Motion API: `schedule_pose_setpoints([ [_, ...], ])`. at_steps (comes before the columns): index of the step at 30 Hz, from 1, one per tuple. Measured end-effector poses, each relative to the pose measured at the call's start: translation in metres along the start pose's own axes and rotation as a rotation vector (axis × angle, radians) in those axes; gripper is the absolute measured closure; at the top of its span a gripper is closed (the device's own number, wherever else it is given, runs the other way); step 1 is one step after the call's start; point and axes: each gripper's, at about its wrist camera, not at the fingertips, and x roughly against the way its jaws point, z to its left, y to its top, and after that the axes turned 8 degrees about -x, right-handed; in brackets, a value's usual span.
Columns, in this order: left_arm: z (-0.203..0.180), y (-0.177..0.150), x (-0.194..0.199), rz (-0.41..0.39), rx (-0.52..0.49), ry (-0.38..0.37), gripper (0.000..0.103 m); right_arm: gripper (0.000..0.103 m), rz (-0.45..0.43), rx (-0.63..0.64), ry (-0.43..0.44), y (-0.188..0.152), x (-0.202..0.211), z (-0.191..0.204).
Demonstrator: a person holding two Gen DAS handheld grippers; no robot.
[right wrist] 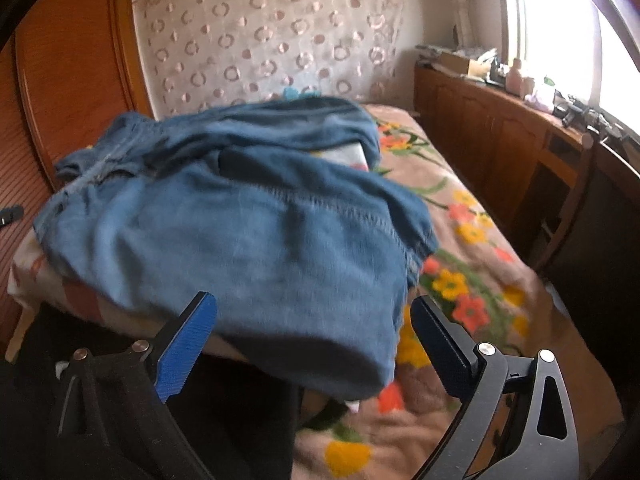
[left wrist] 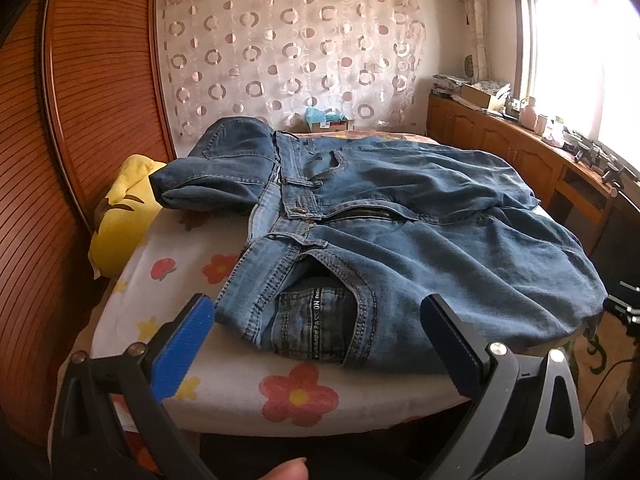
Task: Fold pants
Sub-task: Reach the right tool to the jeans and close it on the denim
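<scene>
Blue denim pants (left wrist: 400, 232) lie spread on the bed, waistband to the left, zipper open, one leg folded back at the far left. My left gripper (left wrist: 316, 320) is open, its blue pads on either side of the near waistband corner and front pocket, holding nothing. In the right wrist view the pants (right wrist: 248, 240) show as a blurred blue mass with a folded edge hanging toward the camera. My right gripper (right wrist: 312, 320) is open, close in front of that near folded edge.
The bed has a floral cover (left wrist: 224, 384), also seen in the right wrist view (right wrist: 472, 272). A yellow plush (left wrist: 120, 216) lies at the bed's left. A wooden headboard (left wrist: 80, 120) stands left; a wooden cabinet with clutter (left wrist: 520, 148) runs along the right under the window.
</scene>
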Motion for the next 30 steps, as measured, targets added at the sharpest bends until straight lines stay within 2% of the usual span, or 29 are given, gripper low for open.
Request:
schedule_pose_setpoints([
  [7,-0.002,-0.002,-0.003,0.011,-0.004,-0.005,0.0,0.008,0.051,0.007,-0.013,-0.018,-0.003,-0.01],
  [10,-0.003,-0.003,-0.005,0.016,-0.011,-0.006,0.0,0.016,0.068,0.005,-0.018,-0.02,-0.01,-0.014],
  [13,-0.001,-0.004,-0.008,0.026,-0.004,-0.006,0.0,0.034,0.096,0.005,-0.032,-0.023,-0.017,-0.021],
  [15,0.001,-0.005,-0.01,0.03,0.001,-0.001,0.0,0.058,0.101,0.003,-0.044,-0.024,-0.02,-0.025],
  [16,0.001,-0.005,-0.01,0.032,0.003,0.001,0.0,0.066,0.101,0.002,-0.049,-0.024,-0.02,-0.027],
  [17,0.002,-0.006,-0.011,0.033,0.005,0.003,0.0,0.084,0.097,0.003,-0.052,-0.024,-0.019,-0.028],
  [18,0.003,-0.006,-0.011,0.033,0.006,0.004,0.0,0.091,0.086,0.004,-0.058,-0.022,-0.016,-0.03],
  [20,0.005,-0.007,-0.012,0.036,0.008,0.006,0.0,0.098,0.061,0.011,-0.048,-0.018,-0.008,-0.033],
  [30,0.019,-0.015,-0.023,0.064,0.034,0.004,0.0,0.103,-0.043,0.024,-0.029,0.001,0.018,-0.029],
])
